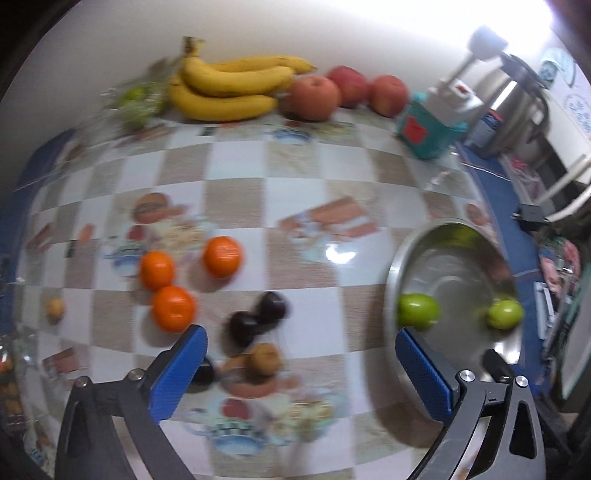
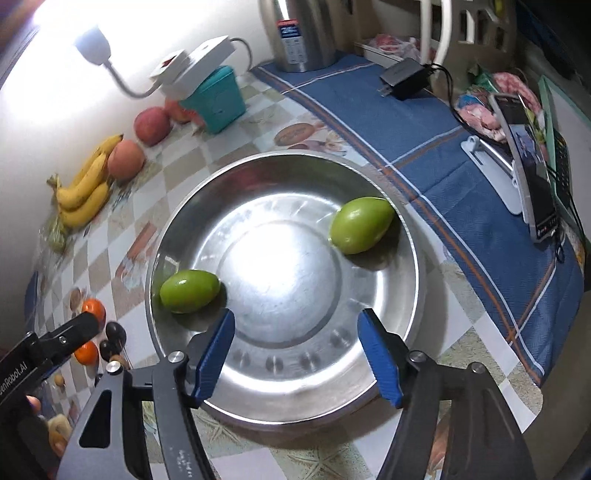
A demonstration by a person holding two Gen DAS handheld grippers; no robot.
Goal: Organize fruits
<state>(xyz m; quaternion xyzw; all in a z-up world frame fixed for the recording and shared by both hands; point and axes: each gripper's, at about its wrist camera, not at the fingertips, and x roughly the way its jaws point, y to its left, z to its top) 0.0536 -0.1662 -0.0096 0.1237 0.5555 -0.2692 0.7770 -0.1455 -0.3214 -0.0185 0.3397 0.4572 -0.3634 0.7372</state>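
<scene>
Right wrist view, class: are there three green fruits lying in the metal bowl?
No: the metal bowl holds only two green fruits, one near its left wall and one at its upper right.

Table (image 1: 295, 177) with checkered cloth: bananas (image 1: 229, 88), apples (image 1: 314, 96), oranges (image 1: 173, 308), dark plums (image 1: 258, 317), steel bowl (image 2: 413, 258), teal box (image 1: 424, 129), kettle (image 2: 306, 33).

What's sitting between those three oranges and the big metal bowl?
Two dark plums lie on the checked tablecloth between the oranges and the metal bowl, nearer the oranges. The rest of that stretch is bare cloth, seen in the left wrist view.
</scene>
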